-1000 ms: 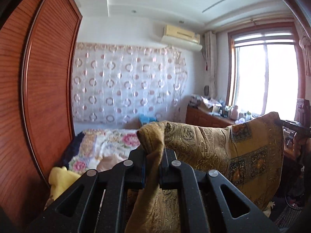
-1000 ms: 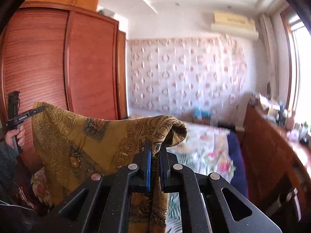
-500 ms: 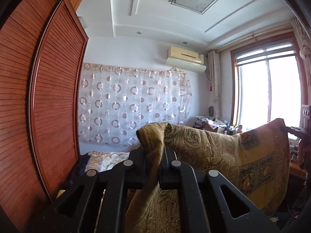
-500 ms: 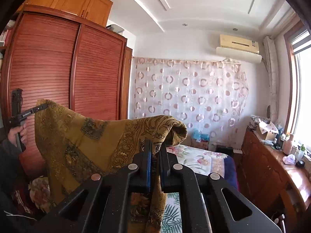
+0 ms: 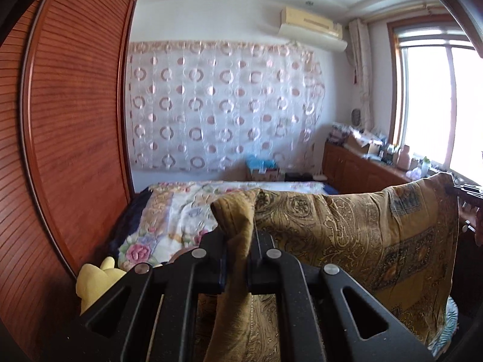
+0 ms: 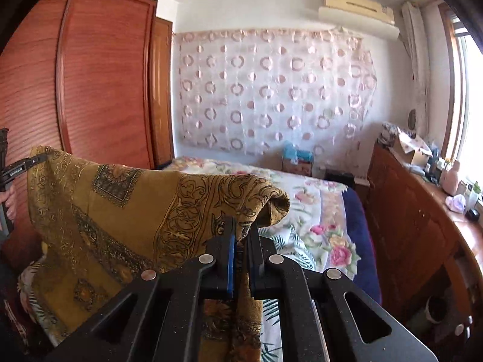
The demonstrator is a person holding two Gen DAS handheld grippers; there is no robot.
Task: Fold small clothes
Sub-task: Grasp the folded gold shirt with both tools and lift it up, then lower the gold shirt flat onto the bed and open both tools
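Note:
A mustard-gold patterned cloth (image 5: 362, 235) hangs spread in the air between my two grippers, above the bed. My left gripper (image 5: 240, 241) is shut on one top corner, which bunches up over its fingers. My right gripper (image 6: 241, 235) is shut on the other top corner of the cloth (image 6: 120, 211). In the left wrist view the right gripper (image 5: 465, 190) shows at the far right edge, pinching the cloth. In the right wrist view the left gripper (image 6: 33, 161) shows at the far left, held by a hand (image 6: 9, 196). The cloth's lower part is hidden behind the fingers.
A bed with a floral cover (image 6: 317, 211) lies below and ahead. A red-brown wardrobe (image 5: 66, 135) stands to the left. A wooden sideboard (image 6: 422, 226) with clutter runs under the window on the right. A yellow soft item (image 5: 93, 280) lies on the bed's near left.
Both grippers rose and tipped upward, then came down and forward again with the cloth still stretched between them. The bed shows larger and closer now.

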